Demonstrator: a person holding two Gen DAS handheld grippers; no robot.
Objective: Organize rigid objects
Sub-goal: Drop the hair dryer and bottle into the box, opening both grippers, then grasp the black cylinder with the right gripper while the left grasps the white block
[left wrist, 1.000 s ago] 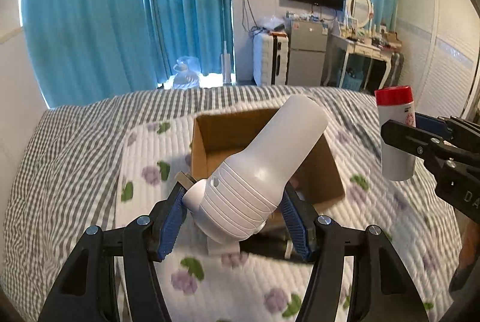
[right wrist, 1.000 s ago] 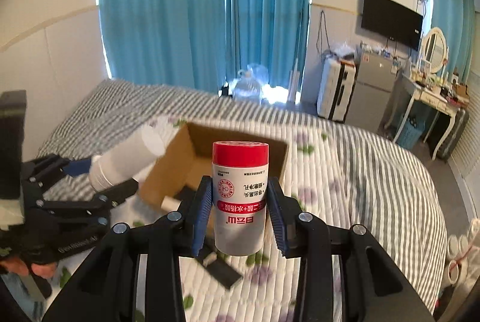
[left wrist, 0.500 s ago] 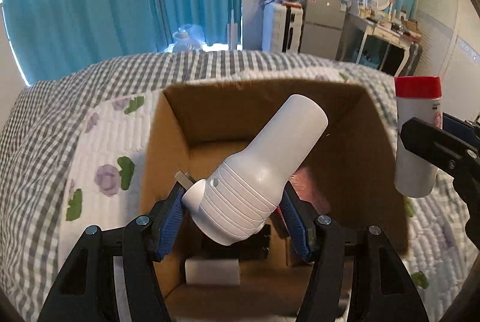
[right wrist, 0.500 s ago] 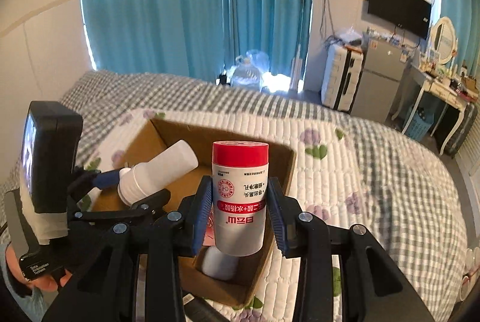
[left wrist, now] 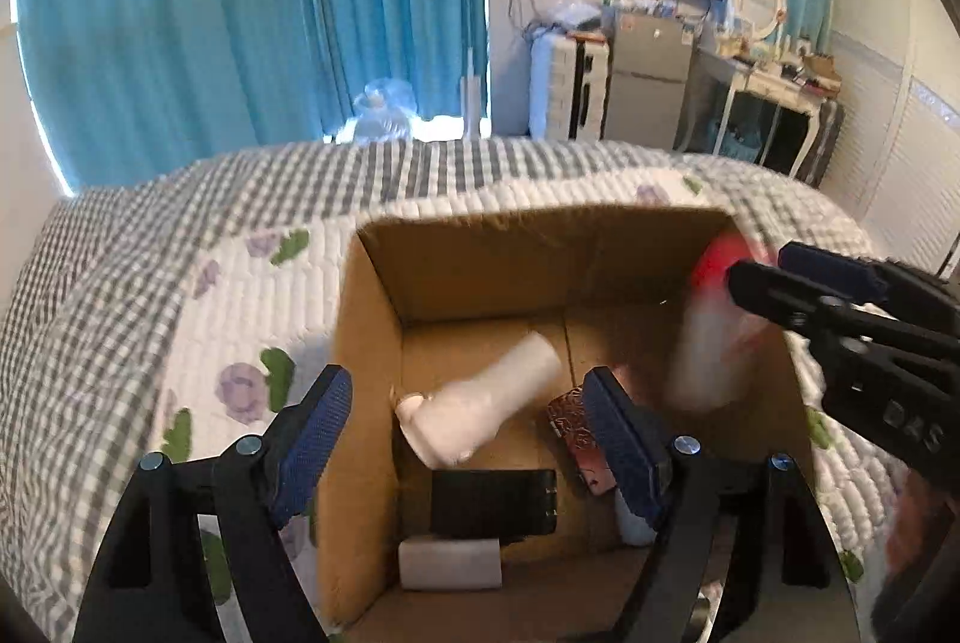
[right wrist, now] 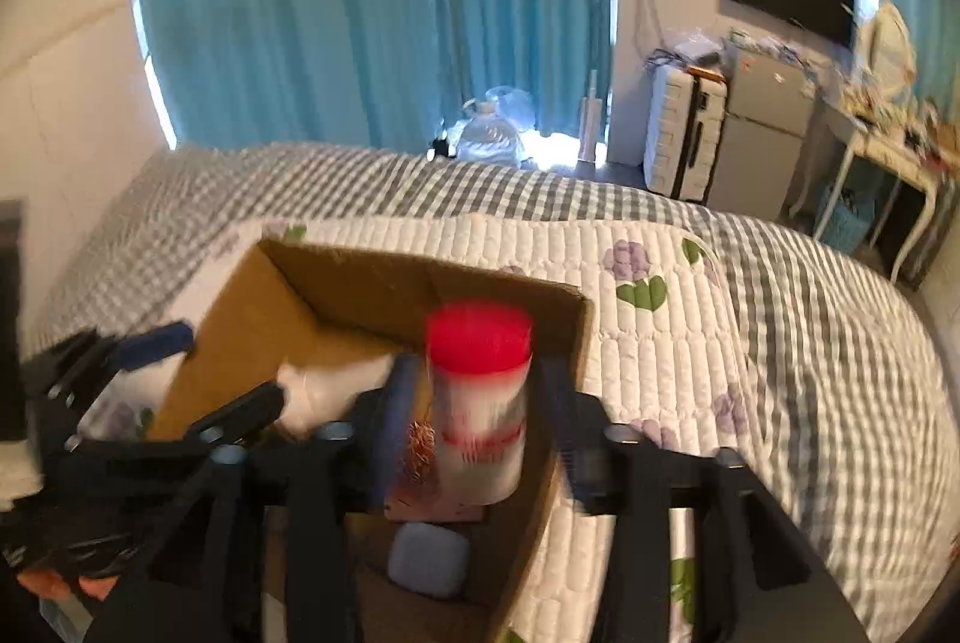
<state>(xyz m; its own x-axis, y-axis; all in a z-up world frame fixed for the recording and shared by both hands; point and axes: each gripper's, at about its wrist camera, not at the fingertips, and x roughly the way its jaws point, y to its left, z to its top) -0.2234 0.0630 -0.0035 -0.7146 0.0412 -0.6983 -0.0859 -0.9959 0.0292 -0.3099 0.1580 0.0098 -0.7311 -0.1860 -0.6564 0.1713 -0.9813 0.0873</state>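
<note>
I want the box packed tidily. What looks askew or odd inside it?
The white bottle lies tilted on its side in the cardboard box. The red-capped bottle is blurred between the right tongs; its resting pose is unclear.

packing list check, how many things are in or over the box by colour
white: 2 (white bottle, white block)
black: 1 (black case)
red-patterned: 1 (pack)
blue-grey: 1 (pouch)
red-capped: 1 (red-capped bottle)
total: 6
</note>
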